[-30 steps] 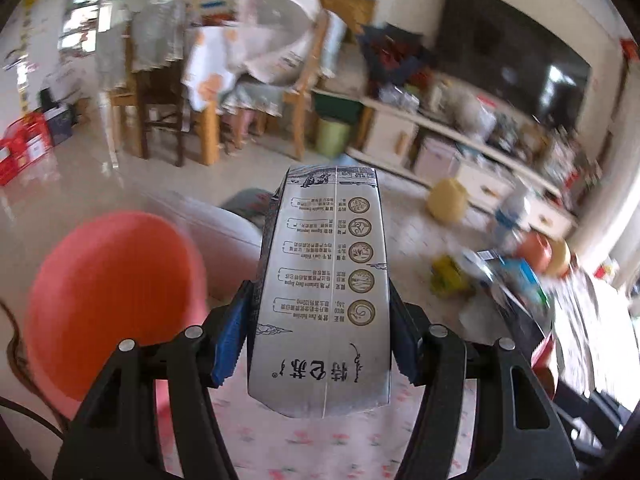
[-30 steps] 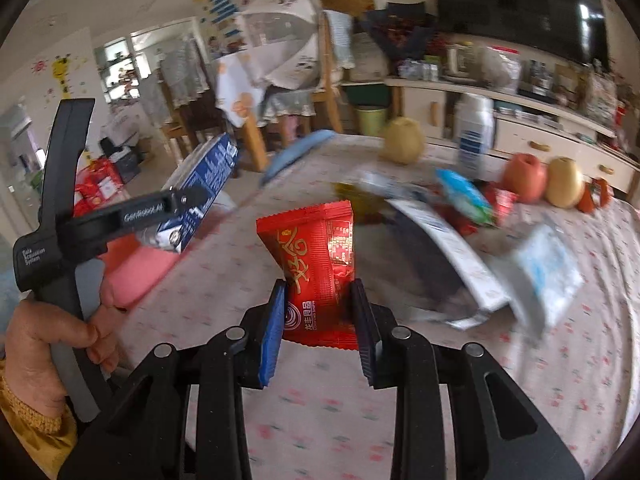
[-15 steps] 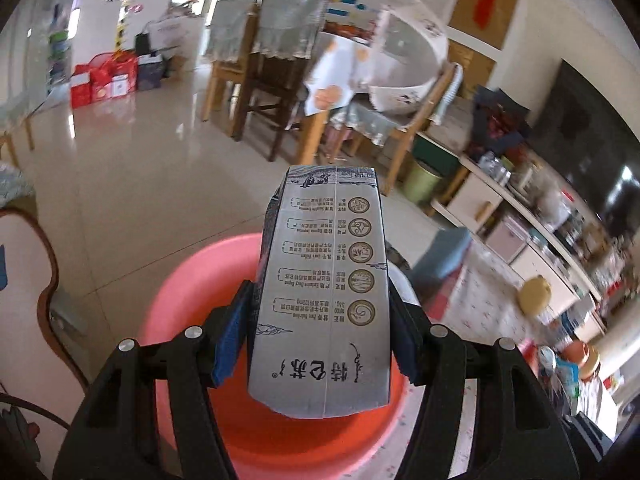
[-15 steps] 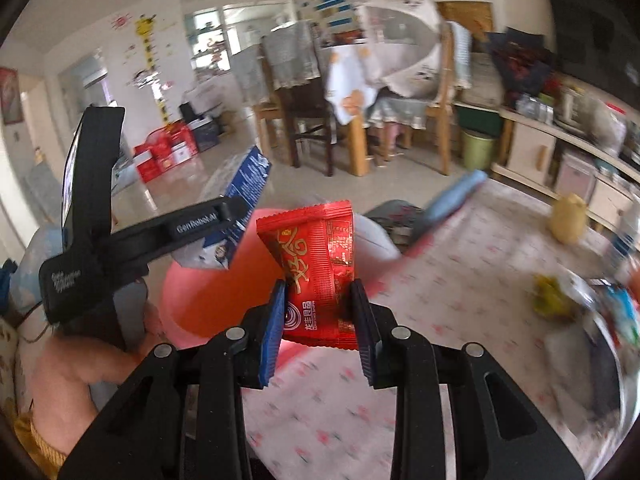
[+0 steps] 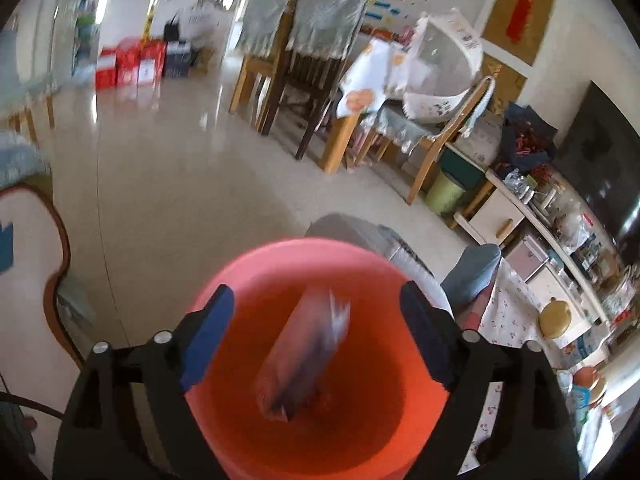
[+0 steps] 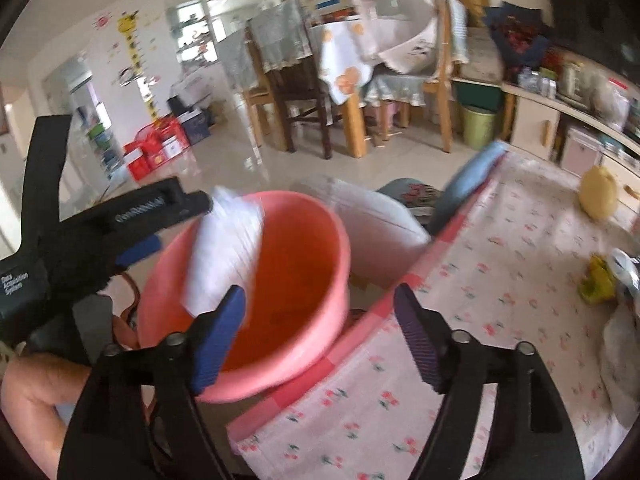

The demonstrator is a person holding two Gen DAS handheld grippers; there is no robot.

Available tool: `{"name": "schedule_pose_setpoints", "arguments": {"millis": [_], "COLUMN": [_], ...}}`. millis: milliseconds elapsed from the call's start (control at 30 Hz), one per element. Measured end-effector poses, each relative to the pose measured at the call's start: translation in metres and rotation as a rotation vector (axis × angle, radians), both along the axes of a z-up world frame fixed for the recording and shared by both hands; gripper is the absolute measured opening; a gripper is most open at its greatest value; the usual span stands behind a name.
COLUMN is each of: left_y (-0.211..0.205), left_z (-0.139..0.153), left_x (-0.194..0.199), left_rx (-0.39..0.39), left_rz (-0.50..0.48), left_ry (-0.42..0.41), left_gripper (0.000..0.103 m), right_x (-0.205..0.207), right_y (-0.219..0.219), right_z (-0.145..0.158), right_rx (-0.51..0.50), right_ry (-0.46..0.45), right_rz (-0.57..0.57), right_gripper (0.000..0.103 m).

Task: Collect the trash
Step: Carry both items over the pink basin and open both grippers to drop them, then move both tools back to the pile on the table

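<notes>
A pink plastic bucket (image 5: 400,432) stands on the floor below my left gripper (image 5: 316,336). Its jaws are opening, wide apart, and no pad touches anything. The milk carton (image 5: 304,360) is a blur between them, falling into the bucket. In the right wrist view the same carton (image 6: 224,256) shows as a white smear at the bucket's rim (image 6: 340,248), just under the left gripper (image 6: 176,224). My right gripper (image 6: 320,320) hangs over the bucket and the table edge, jaws opening with nothing between them. The red wrapper is out of sight.
A floral tablecloth (image 6: 500,280) covers the table at right, with a yellow wrapper (image 6: 598,280) and a yellow fruit (image 6: 598,196) on it. A white cushion (image 6: 380,232) sits behind the bucket. A person's hand (image 6: 32,392) holds the left gripper. Chairs and a dining table stand across the tiled floor.
Both grippers have opened wide. The carton has left the left gripper and drops into the bucket. The red wrapper is gone from the right gripper.
</notes>
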State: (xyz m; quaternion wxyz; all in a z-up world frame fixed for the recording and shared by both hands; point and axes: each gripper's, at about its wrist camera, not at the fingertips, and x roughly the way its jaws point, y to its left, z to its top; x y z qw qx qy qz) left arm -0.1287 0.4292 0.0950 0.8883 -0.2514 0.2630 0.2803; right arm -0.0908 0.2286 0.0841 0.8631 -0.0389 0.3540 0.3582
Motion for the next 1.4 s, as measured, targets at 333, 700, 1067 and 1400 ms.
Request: {"name": "schedule_pose_setpoints", "arguments": {"millis": [333, 700, 1067, 1400], "left_y": [-0.058, -0.098, -0.142, -0.166], "left_z": [0.026, 0.033, 0.027, 0.023], "left_x": [0.011, 0.029, 0.038, 0.040], "left_rx": [0.193, 0.139, 0.201, 0.195], "left_rz": [-0.199, -0.292, -0.406, -0.463], "left_ry": [-0.135, -0.139, -0.125, -0.131], "left_gripper": [0.092, 0.092, 0.092, 0.092], "right_x": [-0.015, -0.031, -0.046, -0.057], "right_y": [-0.062, -0.124, -0.162, -0.185], "right_z": [0.007, 0.005, 0.009, 0.015], "right_rx": [-0.031, -0.037, -0.057, -0.045], "right_ry": [-0.060, -0.058, -0.088, -0.130], "right_rz": [-0.102, -0.191, -0.239, -0.255], "right_gripper": [0.087, 0.090, 0.094, 0.094]}}
